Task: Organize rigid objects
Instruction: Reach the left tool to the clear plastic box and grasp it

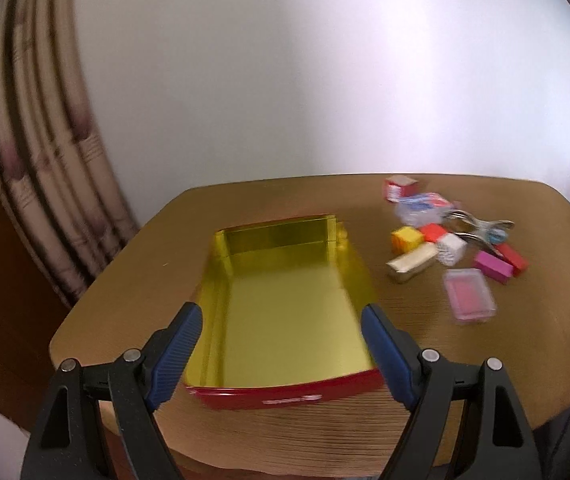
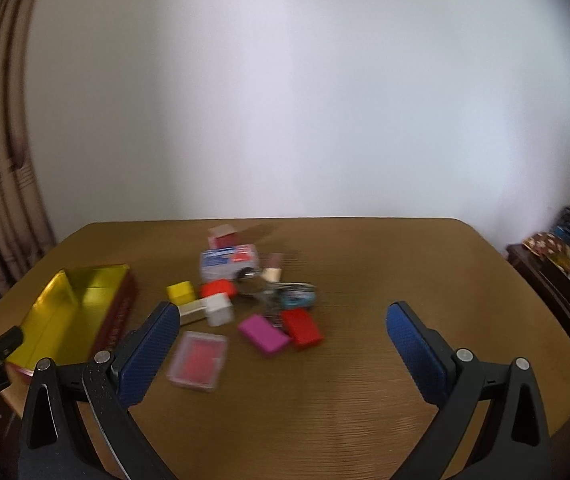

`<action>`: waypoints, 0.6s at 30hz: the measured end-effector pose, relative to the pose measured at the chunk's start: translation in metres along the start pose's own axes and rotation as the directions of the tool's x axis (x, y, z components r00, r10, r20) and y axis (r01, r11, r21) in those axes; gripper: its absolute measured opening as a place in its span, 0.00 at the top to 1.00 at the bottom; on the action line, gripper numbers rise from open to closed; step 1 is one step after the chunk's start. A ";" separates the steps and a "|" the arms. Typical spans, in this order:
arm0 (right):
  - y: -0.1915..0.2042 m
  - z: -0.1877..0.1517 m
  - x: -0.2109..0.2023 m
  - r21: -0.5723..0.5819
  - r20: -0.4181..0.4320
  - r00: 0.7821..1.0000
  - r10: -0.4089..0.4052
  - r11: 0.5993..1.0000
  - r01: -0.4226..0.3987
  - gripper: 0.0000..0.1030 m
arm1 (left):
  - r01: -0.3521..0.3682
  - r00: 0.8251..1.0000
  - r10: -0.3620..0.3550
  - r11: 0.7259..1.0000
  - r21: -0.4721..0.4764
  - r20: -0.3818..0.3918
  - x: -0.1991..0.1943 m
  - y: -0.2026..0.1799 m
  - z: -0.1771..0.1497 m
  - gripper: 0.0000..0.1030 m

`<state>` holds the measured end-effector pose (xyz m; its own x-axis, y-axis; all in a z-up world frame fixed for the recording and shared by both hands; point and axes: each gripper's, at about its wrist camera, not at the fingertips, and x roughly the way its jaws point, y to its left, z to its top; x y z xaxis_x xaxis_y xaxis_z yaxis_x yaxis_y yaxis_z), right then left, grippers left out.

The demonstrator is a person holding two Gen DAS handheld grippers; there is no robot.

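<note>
tin (image 1: pixel 285 320) left, small boxes (image 1: pixel 453 240) right

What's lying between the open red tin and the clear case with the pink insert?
Nothing: bare wooden table separates the tin from the clear case, shown in the left wrist view. The right wrist view hides part of that gap behind a finger.

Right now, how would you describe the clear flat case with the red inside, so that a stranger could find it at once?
Start at the red tin with the gold inside, at the left of the table. To its right lies a heap of small blocks; the case lies flat at the heap's near edge, in front of the white block. It alone is see-through, with a red filling.
</note>
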<state>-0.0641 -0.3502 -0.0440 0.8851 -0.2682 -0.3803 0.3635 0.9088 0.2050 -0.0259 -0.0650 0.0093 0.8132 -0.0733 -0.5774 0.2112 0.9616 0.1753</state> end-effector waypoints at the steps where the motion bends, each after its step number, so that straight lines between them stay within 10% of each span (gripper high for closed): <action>1: -0.008 -0.001 0.000 0.006 -0.001 1.000 -0.010 1.000 0.010 0.00 | 0.028 1.000 -0.028 0.999 0.023 -0.003 -0.002 -0.009 0.002 0.18; 11: -0.082 -0.017 0.015 0.085 -0.074 0.994 -0.080 0.993 0.086 0.00 | 0.284 0.945 -0.263 0.954 0.092 -0.195 0.030 -0.100 0.028 0.18; 18: -0.102 -0.016 0.021 0.098 -0.092 0.993 -0.070 0.992 0.079 0.00 | 0.310 0.893 -0.273 0.950 0.049 -0.359 0.090 -0.148 0.043 0.18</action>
<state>-0.0871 -0.4441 -0.0872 0.8270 -0.3002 -0.4753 0.4587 0.8491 0.2618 0.0396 -0.2250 -0.0340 0.4739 -0.2327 -0.8493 0.4787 0.8775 0.0267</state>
